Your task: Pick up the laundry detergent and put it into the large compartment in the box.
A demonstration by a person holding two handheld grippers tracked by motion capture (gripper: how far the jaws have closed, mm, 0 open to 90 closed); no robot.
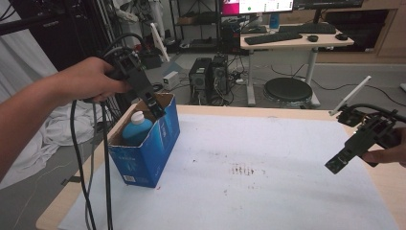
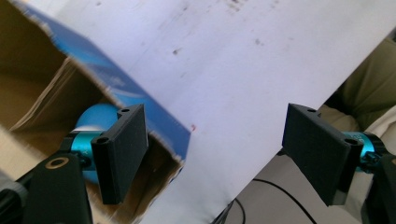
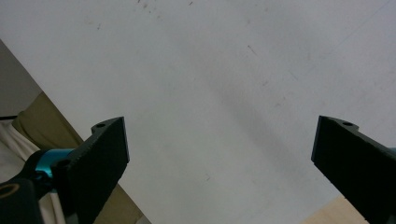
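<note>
A blue bottle (image 1: 136, 128) with a white cap stood inside an open-topped blue cardboard box (image 1: 158, 148) near the left edge of the table (image 1: 268, 191). The left gripper (image 1: 155, 109) hovered at the box's open mouth. In the left gripper view one jaw sat over the box interior, directly in front of the bottle's rounded blue body (image 2: 95, 119), while the other jaw hung well outside the box wall, over the white table cover. The jaws were spread wide and held nothing. Judged from this placement, the box served to keep the bottle upright, and the gripper appeared positioned either to reach in or to straddle the box wall; which was intended could not be determined.

The left hand (image 1: 93, 79) gripped the tool from above, forearm extended across the table edge, the gripper angled steeply downward, cables trailing beneath it.

The right gripper (image 1: 337, 163) was held well apart, low over the bare cover near the right edge, tilted downward. Its jaws were likewise wide apart, with only white cover between them.
</note>
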